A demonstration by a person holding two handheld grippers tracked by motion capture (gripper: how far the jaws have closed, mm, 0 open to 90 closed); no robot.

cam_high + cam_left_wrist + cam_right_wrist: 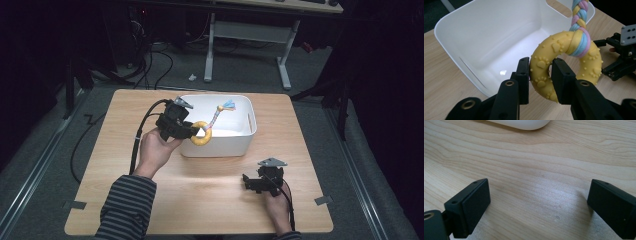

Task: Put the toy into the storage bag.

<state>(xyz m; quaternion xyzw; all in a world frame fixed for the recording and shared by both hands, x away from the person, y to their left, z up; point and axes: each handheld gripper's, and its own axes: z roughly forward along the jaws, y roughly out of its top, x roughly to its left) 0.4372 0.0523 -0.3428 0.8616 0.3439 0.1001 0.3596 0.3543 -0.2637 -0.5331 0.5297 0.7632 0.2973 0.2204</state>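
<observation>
Left gripper (192,131) clamped on yellow ring toy (564,62); both black pads pressed against ring's near side. Ring had raised paw prints and dots. Braided pastel rope (579,15) was looped through ring and rose up from it; frayed end (228,104) hung over white bin (250,131). Ring was held in air at bin's front left rim, above wooden table (200,200). Right gripper (248,181) rested on table, near front right of bin, jaws wide apart with nothing between, bare wood below.
</observation>
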